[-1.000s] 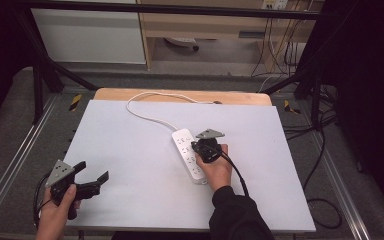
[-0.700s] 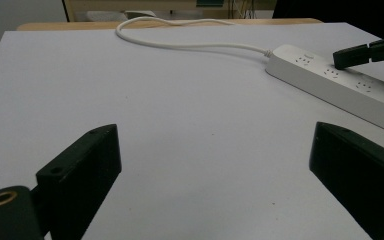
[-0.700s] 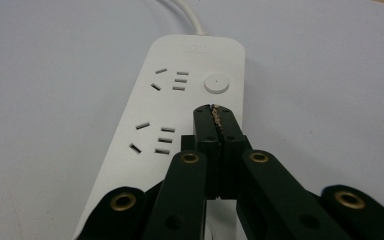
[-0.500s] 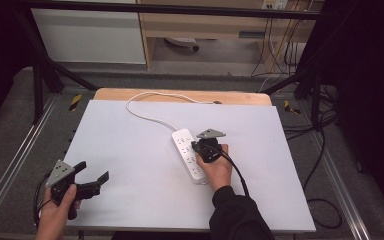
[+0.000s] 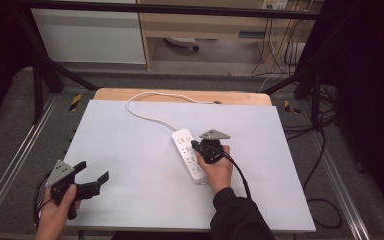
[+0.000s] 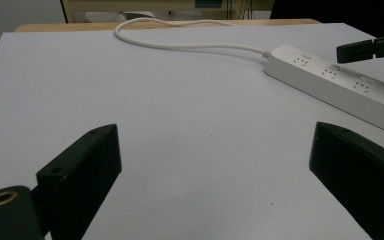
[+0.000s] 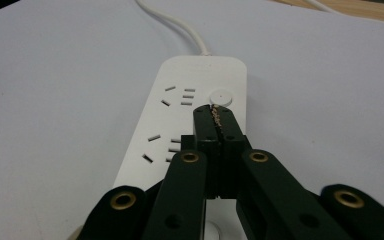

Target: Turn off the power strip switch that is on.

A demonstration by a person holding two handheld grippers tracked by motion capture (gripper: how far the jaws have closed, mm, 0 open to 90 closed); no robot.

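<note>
A white power strip lies near the middle of the white table, its cord curving toward the far edge. My right gripper hovers over the strip with its jaws shut together, nothing between them. In the right gripper view the closed tips sit just short of the strip's round button, above the strip. My left gripper rests at the table's near left corner, open and empty. The left gripper view has the strip ahead to the right and the gripper's midpoint over bare table.
The white tabletop sits on a wooden board with metal frame rails at both sides. Cables hang off the right side. A cabinet and shelf stand beyond the far edge.
</note>
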